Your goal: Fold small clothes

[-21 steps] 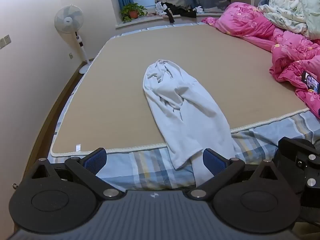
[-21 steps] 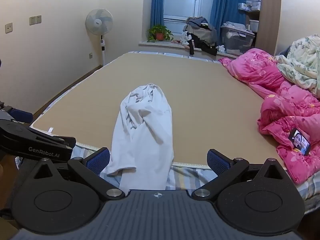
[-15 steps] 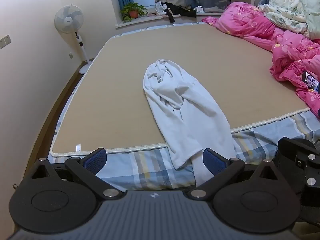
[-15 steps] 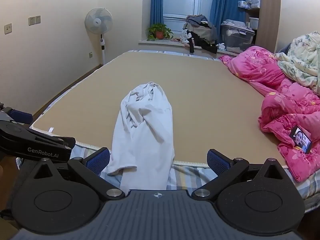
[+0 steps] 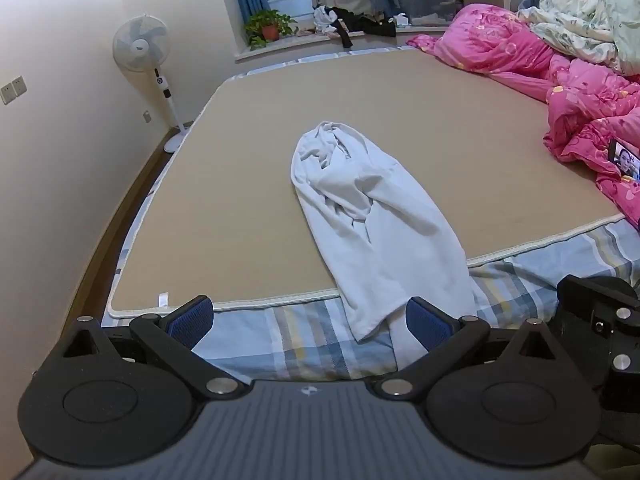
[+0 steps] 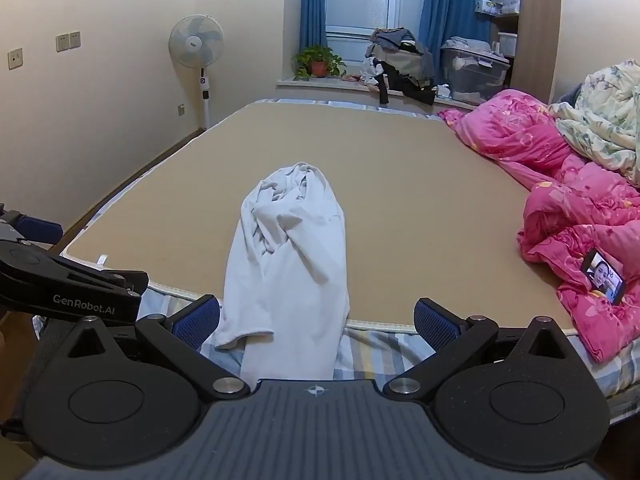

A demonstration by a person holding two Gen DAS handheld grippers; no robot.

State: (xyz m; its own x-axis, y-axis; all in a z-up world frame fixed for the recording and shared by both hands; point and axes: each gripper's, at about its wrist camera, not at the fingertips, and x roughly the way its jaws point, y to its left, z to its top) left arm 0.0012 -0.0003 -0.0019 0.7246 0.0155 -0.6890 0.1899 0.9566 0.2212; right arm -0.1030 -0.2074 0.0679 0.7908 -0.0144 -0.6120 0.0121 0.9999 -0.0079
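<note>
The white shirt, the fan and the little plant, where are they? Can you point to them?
white shirt [image 6: 288, 264]: right wrist view, on its rumpled middle.
fan [image 6: 196, 42]: right wrist view, on its round head.
plant [image 6: 319, 60]: right wrist view, on its leaves above the pot.

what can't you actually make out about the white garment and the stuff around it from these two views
- White garment: bunched, so its type is unclear; its near end is hidden behind the gripper body in both wrist views.
- Pile of clothes on the sill: too small and tangled to count items.
- Phone on the pink quilt: cut by the edge in the left view.
- Storage box: its contents are unclear.
</note>
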